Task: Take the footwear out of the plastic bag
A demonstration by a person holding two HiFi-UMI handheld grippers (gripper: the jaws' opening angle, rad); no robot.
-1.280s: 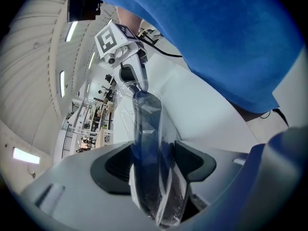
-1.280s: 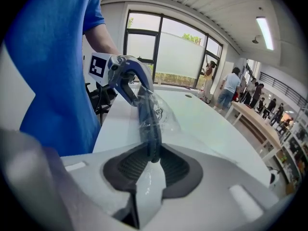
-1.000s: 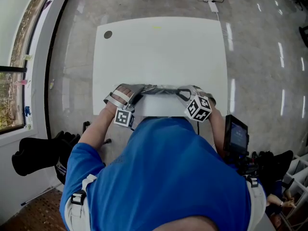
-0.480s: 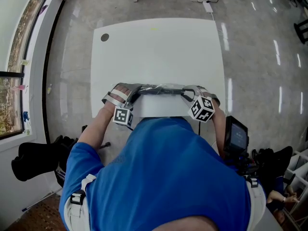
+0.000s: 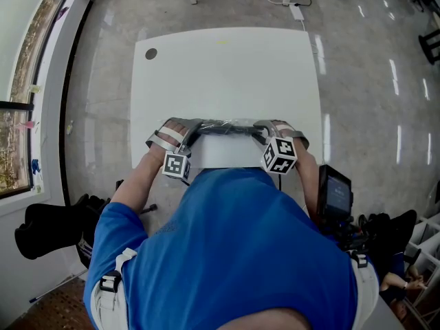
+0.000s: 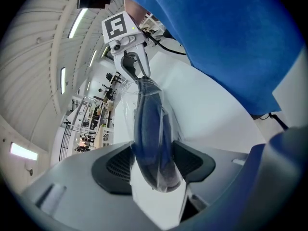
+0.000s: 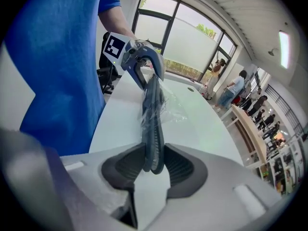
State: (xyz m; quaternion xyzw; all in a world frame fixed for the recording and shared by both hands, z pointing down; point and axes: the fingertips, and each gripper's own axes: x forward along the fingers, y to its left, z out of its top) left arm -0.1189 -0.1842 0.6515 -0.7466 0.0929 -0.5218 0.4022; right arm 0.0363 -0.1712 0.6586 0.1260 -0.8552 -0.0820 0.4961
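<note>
A dark blue piece of footwear (image 5: 227,125) in a clear plastic bag hangs stretched between my two grippers, just above the near edge of the white table (image 5: 227,67). My left gripper (image 5: 196,130) is shut on one end of the bagged footwear (image 6: 150,129), both pads pressing through the plastic. My right gripper (image 5: 256,132) holds the other end (image 7: 153,114). Its jaws have just been opening, but the footwear still sits between the pads and touches both. Each gripper view shows its own jaws, left (image 6: 153,165) and right (image 7: 154,161), with the other gripper at the far end.
A small dark round spot (image 5: 151,54) marks the table's far left corner. A device with a screen (image 5: 335,192) stands on the person's right and a black bag (image 5: 51,225) lies on the floor at left. A power strip (image 5: 297,10) lies beyond the table. People (image 7: 236,88) stand far off.
The right gripper's marker cube has rolled and shifted slightly left, toward the person's body. The left gripper and the bagged footwear stay where they were.
</note>
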